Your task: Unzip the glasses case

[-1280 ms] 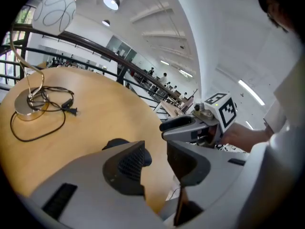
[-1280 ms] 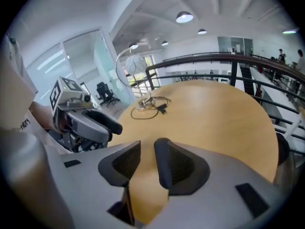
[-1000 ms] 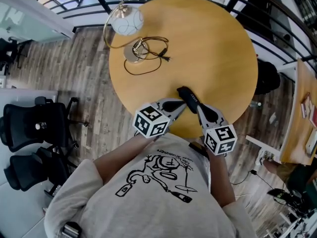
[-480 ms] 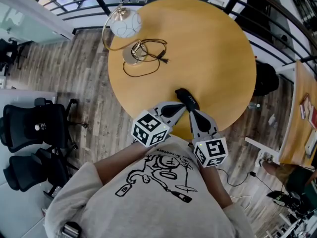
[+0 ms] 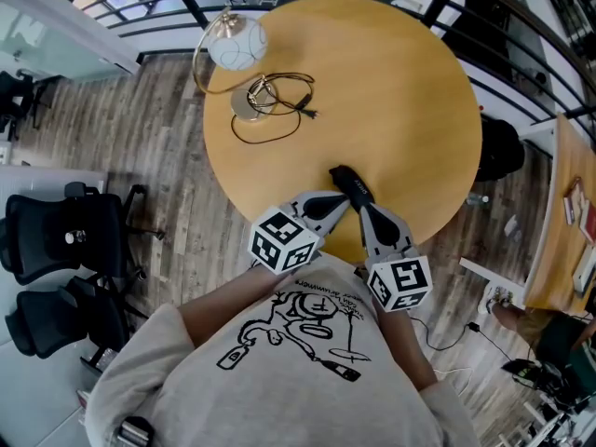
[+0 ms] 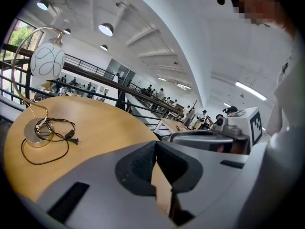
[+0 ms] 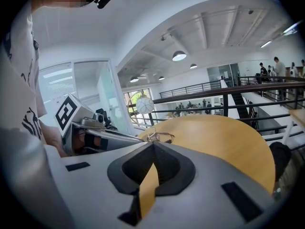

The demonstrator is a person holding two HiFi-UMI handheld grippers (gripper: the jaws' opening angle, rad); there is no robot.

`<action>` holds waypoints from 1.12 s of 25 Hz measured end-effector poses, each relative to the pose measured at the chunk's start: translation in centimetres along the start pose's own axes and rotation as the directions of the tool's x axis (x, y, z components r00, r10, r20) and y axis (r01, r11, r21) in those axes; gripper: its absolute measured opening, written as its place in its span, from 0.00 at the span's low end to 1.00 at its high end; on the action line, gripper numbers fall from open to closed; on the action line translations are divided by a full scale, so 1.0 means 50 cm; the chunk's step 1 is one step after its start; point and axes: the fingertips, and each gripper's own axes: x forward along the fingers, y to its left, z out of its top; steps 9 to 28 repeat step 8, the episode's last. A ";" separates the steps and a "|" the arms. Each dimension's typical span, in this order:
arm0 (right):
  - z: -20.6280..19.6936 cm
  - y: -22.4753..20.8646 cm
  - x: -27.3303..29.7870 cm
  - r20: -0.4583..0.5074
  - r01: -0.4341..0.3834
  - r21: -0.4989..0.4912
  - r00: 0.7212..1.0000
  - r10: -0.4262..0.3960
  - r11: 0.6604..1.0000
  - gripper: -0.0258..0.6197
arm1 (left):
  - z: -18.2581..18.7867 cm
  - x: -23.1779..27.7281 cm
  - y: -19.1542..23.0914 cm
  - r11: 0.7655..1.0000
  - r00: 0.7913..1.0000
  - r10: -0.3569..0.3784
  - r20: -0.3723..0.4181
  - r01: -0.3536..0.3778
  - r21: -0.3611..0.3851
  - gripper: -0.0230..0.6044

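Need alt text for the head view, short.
Seen from above, a person holds two shut grippers, left gripper and right gripper, tips close to a black glasses case near the round wooden table's near edge. A globe lamp with a loose cord stands at the far side.

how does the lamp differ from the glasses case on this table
Colour: the lamp has a white globe on a gold arm; the glasses case is black. Pose: the lamp stands upright on its base; the case lies flat. Place: the lamp is at the far edge of the table, the case near the person's edge. Both rest on that round wooden table.
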 end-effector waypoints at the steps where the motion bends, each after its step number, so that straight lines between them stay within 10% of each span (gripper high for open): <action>1: -0.001 -0.001 0.000 -0.001 0.002 -0.002 1.000 -0.002 1.000 0.07 | -0.005 0.001 0.001 1.000 1.000 -0.001 -0.007 0.001 -0.004 0.05; 28: -0.003 -0.008 -0.003 -0.003 0.007 0.000 1.000 -0.007 1.000 0.07 | -0.014 -0.002 -0.003 1.000 1.000 0.003 -0.011 -0.004 -0.008 0.05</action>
